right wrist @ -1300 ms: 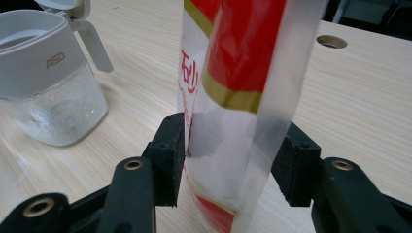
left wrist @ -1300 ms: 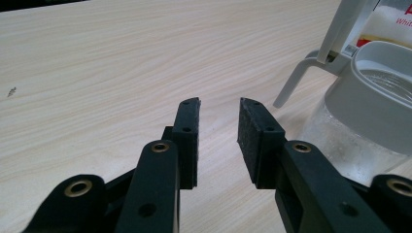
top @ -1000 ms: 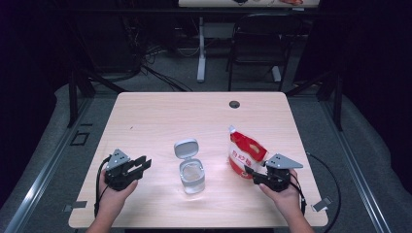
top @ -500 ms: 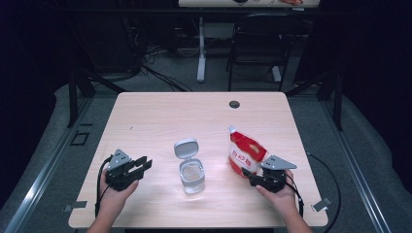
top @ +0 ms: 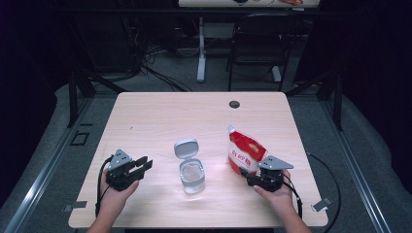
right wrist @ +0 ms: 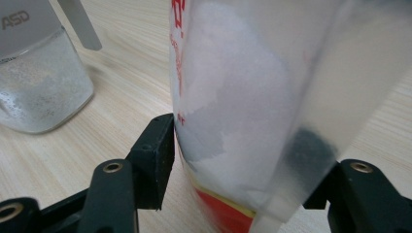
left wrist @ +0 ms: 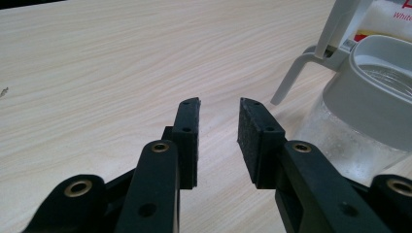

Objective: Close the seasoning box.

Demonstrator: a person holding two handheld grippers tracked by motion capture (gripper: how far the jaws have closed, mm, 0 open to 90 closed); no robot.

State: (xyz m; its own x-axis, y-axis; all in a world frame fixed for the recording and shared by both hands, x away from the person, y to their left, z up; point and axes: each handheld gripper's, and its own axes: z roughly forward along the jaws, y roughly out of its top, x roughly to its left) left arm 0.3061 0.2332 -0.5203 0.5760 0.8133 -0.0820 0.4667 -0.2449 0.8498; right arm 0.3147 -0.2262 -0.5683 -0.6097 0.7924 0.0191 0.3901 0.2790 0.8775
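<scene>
On the table (top: 160, 116) my right gripper (top: 248, 175) has just been opening its jaws around the pouch (top: 244, 151) – it stands between them, apparently released (pads hard to judge). The open jar (top: 192, 175) waits beside it. Since a second ago, little else differs – my left gripper (top: 145, 164) hangs half-open, empty.

Wooden table (top: 160, 121), black chair (top: 257, 46) behind

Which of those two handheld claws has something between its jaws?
The right gripper: the red-and-white pouch stands between its jaws. The left gripper has only bare table between its jaws, beside the clear jar.
</scene>
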